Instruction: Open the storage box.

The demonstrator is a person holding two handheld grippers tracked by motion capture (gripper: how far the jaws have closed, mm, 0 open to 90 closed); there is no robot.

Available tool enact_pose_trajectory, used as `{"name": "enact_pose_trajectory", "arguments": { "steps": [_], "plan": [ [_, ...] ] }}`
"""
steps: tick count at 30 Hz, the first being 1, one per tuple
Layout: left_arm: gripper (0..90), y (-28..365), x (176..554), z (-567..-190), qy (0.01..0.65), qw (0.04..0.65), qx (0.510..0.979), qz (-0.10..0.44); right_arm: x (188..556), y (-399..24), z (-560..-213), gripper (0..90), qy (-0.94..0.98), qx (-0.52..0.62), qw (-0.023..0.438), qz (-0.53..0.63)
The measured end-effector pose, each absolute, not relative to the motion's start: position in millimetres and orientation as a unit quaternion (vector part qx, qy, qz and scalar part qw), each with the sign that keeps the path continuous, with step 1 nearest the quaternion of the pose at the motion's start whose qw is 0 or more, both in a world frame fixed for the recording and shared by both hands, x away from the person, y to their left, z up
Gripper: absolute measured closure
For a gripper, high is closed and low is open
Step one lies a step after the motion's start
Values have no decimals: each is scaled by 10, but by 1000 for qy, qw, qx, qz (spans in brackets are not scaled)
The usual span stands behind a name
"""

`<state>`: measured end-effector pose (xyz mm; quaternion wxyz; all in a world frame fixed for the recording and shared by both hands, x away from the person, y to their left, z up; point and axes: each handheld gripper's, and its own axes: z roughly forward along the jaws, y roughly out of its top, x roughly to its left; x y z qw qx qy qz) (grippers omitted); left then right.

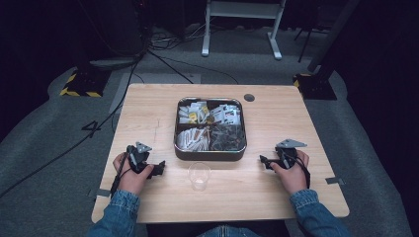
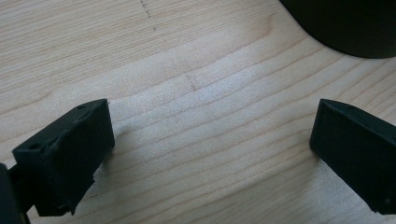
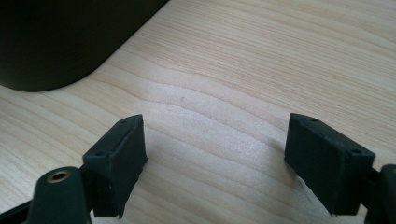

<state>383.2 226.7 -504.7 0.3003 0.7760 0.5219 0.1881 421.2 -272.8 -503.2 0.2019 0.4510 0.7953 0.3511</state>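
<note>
Both sets of jaws are spread wide with nothing but bare wood between them, so nothing is being held right now. The left gripper (image 1: pixel 159 169) and the right gripper (image 1: pixel 264 162) each sit low on the table (image 1: pixel 148 106), 1 on either side, tips pointing inward toward the middle. Between them, just in front of the person, stands a clear plastic cup (image 1: pixel 199 176), upright and looking empty, well apart from both grippers. Right behind the cup is a square metal tin (image 1: pixel 210 153) split into 4 compartments stuffed with small packets (image 1: pixel 200 112), some white and yellow, some darker; I can't make out what they are. My guess is a packet goes into the cup. What worries me: that cup looks light and flimsy, so a jaw brushing its rim on the way in could tip it or skate it across the wood. The packets are also packed tight, so wide jaws might snag 2 at once or drag a neighbour out over the tin's edge.
</note>
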Motion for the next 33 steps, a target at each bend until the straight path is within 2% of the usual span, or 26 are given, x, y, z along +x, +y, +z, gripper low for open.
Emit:
{"name": "enact_pose_trajectory", "arguments": {
  "steps": [13, 16, 20, 33],
  "plan": [
    [1, 2280, 3853, -5047, 522, 300, 776, 186, 4202, -2728, -5033, 212, 795, 450, 202, 353],
    [2, 2280, 3849, -5048, 523, 300, 775, 188, 4179, -2728, -5031, 246, 792, 454, 203, 355],
    [2, 2284, 3854, -5047, 520, 301, 777, 185, 4149, -2798, -4991, 335, 791, 457, 180, 365],
    [1, 2264, 3860, -5049, 528, 300, 771, 190, 4062, -2825, -4676, 351, 784, 448, 179, 391]
  ]
}}
